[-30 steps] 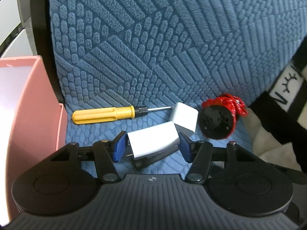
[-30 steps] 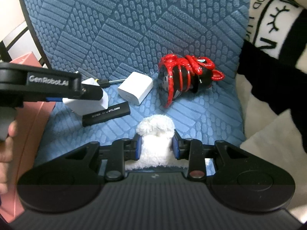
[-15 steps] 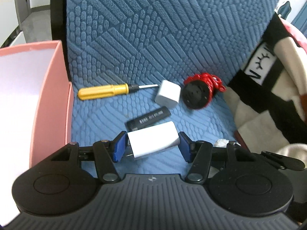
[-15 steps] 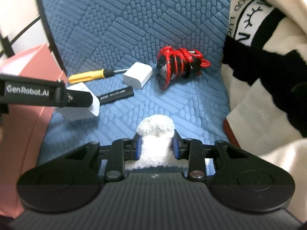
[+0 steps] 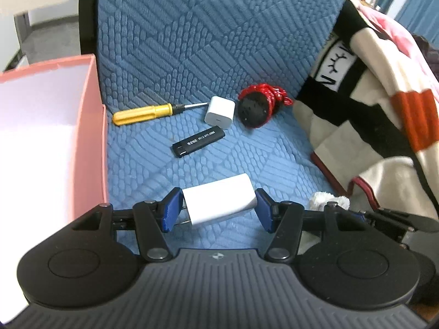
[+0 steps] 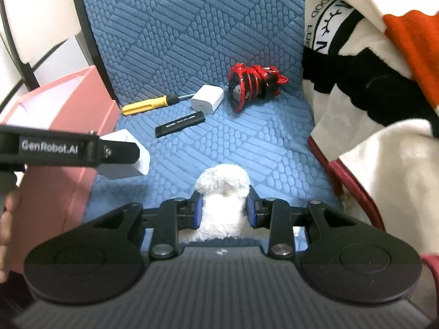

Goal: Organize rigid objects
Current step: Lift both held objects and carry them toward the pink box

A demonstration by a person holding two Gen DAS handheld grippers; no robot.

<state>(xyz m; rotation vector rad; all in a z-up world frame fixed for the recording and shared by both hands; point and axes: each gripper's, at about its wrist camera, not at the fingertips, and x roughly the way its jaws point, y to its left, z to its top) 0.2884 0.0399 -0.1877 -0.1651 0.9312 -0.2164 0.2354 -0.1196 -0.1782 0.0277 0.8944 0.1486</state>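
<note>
My left gripper (image 5: pixel 218 209) is shut on a white charger (image 5: pixel 219 203), held above the blue seat beside the pink box (image 5: pixel 93 137); it also shows in the right wrist view (image 6: pixel 129 159). My right gripper (image 6: pixel 223 211) is shut on a white fluffy item (image 6: pixel 222 200). At the seat's back lie a yellow screwdriver (image 5: pixel 142 113), a small white adapter (image 5: pixel 219 109), a black USB stick (image 5: pixel 199 141) and a black plug wrapped in red cord (image 5: pixel 258 104).
A striped cream, black and orange blanket (image 5: pixel 370 109) is piled along the right side of the seat. The blue quilted backrest (image 5: pixel 205 27) rises behind the objects. The pink box (image 6: pixel 55 115) stands open at the left edge.
Both grippers have pulled back and up from the objects. The left one carried the white charger away from the USB stick, toward the pink box. The right still holds the fluffy item.
</note>
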